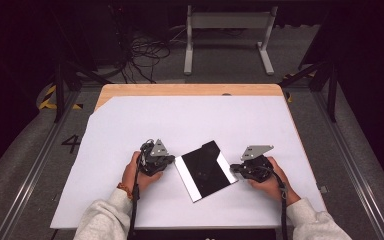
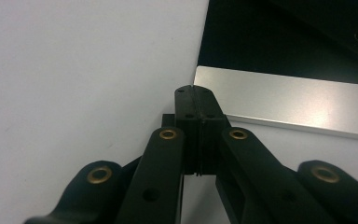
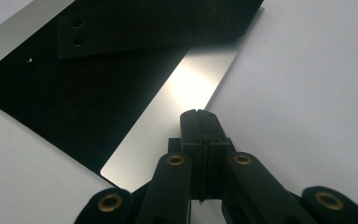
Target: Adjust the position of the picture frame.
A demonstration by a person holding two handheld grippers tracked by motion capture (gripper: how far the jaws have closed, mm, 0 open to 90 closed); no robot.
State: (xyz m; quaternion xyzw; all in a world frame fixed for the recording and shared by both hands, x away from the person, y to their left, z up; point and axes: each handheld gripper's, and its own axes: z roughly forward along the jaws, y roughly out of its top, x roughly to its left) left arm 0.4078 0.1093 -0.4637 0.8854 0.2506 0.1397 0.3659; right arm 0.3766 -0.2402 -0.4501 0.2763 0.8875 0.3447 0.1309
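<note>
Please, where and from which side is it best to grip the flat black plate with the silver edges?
Probably at a silver edge strip. The black plate lies flat on the white sheet, tilted, with the shut left gripper beside one strip and the shut right gripper at the other. Come in low from the side, one jaw under the edge.

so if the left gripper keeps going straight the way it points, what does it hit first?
Likely the silver edge strip of the black plate. The left gripper, fingers shut, points at that strip just ahead. Whether it already touches is unclear.
</note>
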